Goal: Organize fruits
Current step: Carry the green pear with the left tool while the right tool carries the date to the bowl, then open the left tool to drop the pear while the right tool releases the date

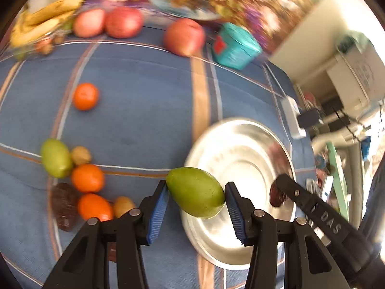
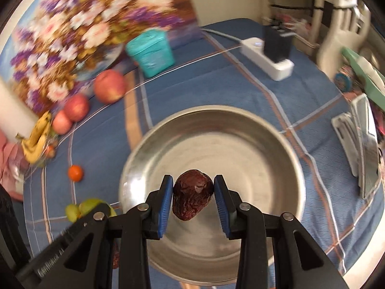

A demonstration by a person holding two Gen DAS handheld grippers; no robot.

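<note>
Your left claw point(image 1: 196, 193) held a green fruit point(image 1: 195, 192) between its blue pads. The fruit lay crosswise, with its long way running from one pad to the other. It hung low in the middle of the left picture, right over the near edge of the metal bowl point(image 1: 243, 142).

Your right claw point(image 2: 193, 193) held a dark wrinkly date point(image 2: 192, 194), squeezed snug between its pads. The date stood a bit upright, fat end up. It hung right over the middle of the bowl point(image 2: 216, 120), so this hand looked nearer to dropping its fruit in. In the left picture you could see the same date point(image 1: 276, 195) at the lower right, over the bowl's far side.

The bowl looked empty in both pictures. It sat on a blue striped cloth point(image 1: 144, 101) over the counter.

More fruit waited at the left of the left picture: another green fruit point(image 1: 56, 157), three oranges point(image 1: 87, 177), some small brown fruits point(image 1: 80, 155) and a dark date point(image 1: 65, 204). At the top left lay bananas point(image 1: 45, 19) and red apples point(image 1: 124, 21), with a teal box point(image 1: 235, 45) to their right.

I think you only needed to let go of the date. The green fruit should go a little further right first, so it would not land on the rim.
</note>
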